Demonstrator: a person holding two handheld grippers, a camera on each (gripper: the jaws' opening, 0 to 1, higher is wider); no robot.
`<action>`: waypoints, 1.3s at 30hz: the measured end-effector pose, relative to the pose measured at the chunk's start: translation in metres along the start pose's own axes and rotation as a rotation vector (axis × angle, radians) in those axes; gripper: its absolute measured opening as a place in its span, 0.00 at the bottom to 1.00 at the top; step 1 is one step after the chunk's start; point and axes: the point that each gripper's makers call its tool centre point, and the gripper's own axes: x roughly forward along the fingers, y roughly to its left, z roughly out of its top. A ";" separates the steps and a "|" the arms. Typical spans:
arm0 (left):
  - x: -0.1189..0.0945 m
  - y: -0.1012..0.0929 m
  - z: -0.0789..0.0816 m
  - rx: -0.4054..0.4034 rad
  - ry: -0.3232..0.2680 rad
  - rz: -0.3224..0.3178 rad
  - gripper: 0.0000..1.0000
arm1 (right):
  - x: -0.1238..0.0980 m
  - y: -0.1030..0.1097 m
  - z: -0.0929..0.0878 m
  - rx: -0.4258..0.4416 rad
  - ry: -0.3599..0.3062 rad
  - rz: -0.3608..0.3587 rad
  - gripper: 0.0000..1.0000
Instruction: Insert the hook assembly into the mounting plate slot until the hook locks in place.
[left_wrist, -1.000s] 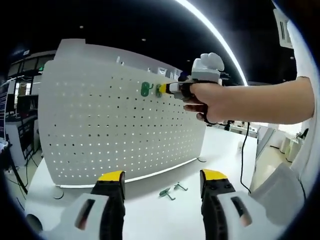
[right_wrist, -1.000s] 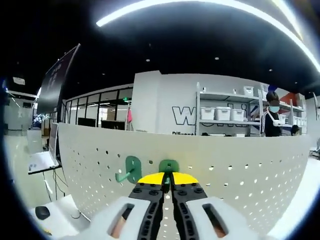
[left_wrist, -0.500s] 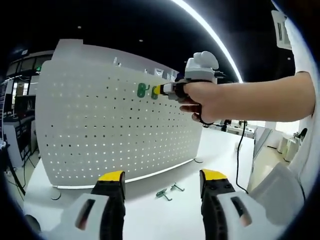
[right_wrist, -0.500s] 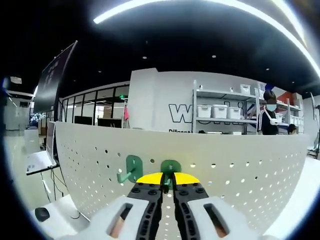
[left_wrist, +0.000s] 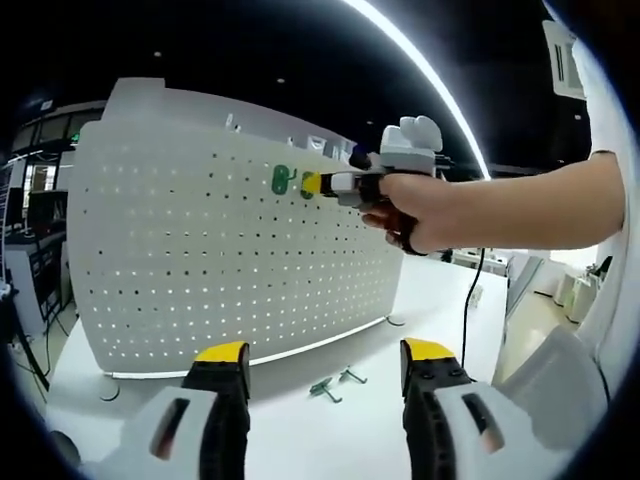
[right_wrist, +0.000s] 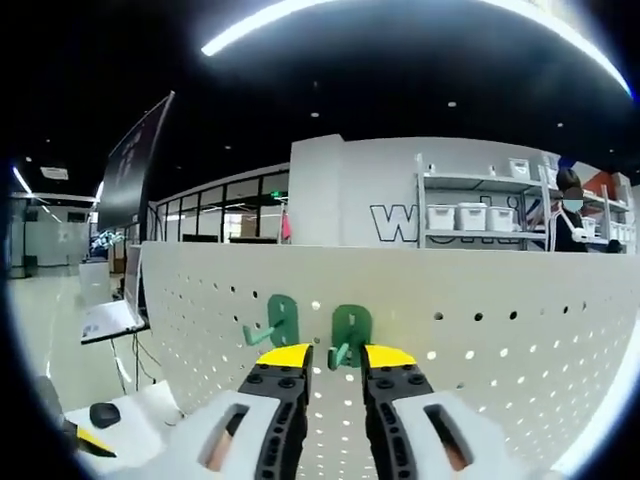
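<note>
A white pegboard (left_wrist: 220, 250) stands upright on the white table (left_wrist: 300, 425). Two green hooks hang side by side near its top edge: one (right_wrist: 280, 320) on the left and one (right_wrist: 350, 328) to its right. My right gripper (right_wrist: 336, 357) is open, and the right-hand hook sits in the gap just ahead of its yellow tips. In the left gripper view a hand holds that right gripper (left_wrist: 312, 183) against the board beside the hooks (left_wrist: 280, 180). My left gripper (left_wrist: 326, 352) hangs open low over the table, holding nothing.
Two loose green hooks (left_wrist: 335, 383) lie on the table in front of the board. A black cable (left_wrist: 468, 320) trails at the right. A black mouse (right_wrist: 103, 413) lies at the lower left. Shelves with white bins (right_wrist: 470, 215) stand behind the board.
My right gripper's jaws have parted and let go of the right-hand green hook, which stays on the board. The left gripper has held still.
</note>
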 end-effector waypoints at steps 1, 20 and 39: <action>0.001 0.000 0.000 0.001 0.003 -0.001 0.63 | -0.001 0.002 -0.001 0.005 -0.003 0.023 0.23; 0.009 -0.006 0.004 0.012 0.001 -0.023 0.64 | -0.015 0.018 -0.003 -0.013 -0.058 0.194 0.48; 0.011 -0.008 0.004 0.016 0.004 -0.030 0.65 | -0.044 0.022 -0.001 0.011 -0.096 0.326 0.53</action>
